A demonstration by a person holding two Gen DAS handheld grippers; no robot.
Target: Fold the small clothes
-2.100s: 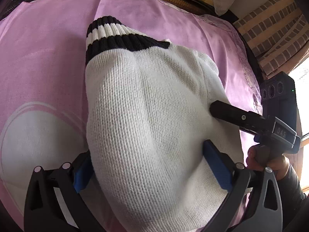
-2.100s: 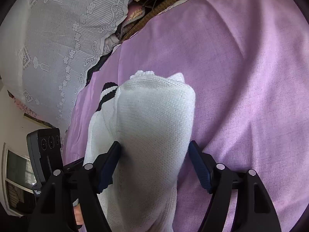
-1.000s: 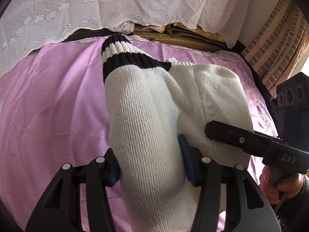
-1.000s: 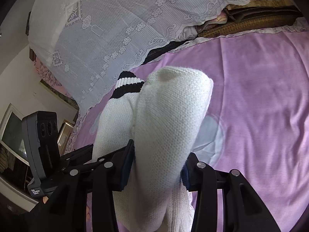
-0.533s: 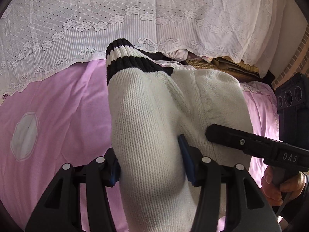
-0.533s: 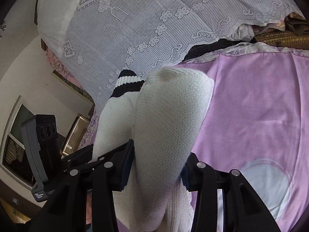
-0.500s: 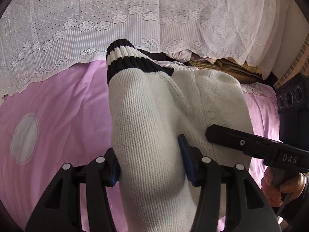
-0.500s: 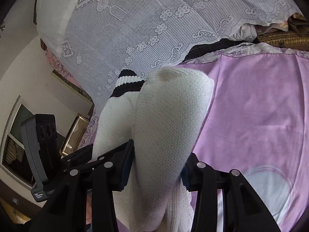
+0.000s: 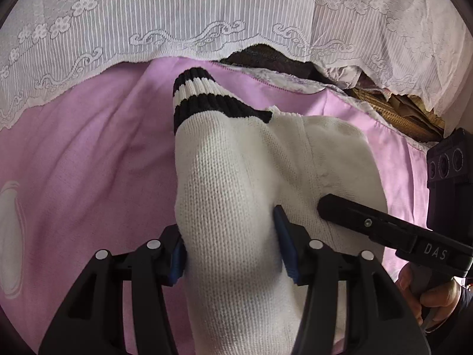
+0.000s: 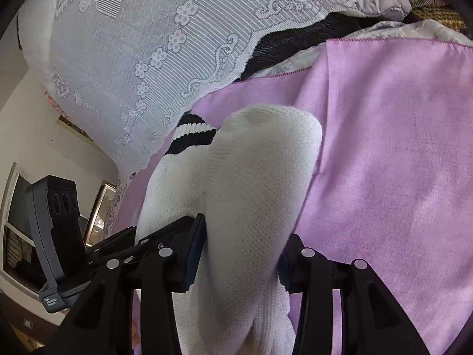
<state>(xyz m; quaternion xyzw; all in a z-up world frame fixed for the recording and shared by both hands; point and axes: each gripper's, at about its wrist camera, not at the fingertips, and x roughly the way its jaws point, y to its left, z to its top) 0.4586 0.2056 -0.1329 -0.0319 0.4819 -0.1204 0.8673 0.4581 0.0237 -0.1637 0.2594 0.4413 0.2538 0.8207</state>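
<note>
A folded white knit sweater [image 9: 224, 177] with a black-and-white striped cuff [image 9: 201, 94] hangs just above the pink bedsheet [image 9: 88, 153]. My left gripper [image 9: 230, 248] has its blue pads pressed on the bundle's cuff side, and its jaws are opening slightly with the knit still between them. My right gripper [image 10: 241, 254] is shut on the other side of the same sweater [image 10: 254, 177]. One of its black fingers [image 9: 354, 216] shows in the left wrist view, lying against the knit. The sweater's lower end is hidden below both gripper bodies.
White lace cloth [image 9: 207, 14] hangs over the far end of the bed, close ahead. A dark fabric and a woven mat [image 9: 399, 112] lie under its right part. A person's hand [image 9: 434, 295] holds the right gripper's handle. A window and framed pictures [image 10: 97, 207] are at left.
Both grippers have carried the sweater toward the lace-covered end of the bed and lower. The lace now fills more of both views, and the grips look unchanged.
</note>
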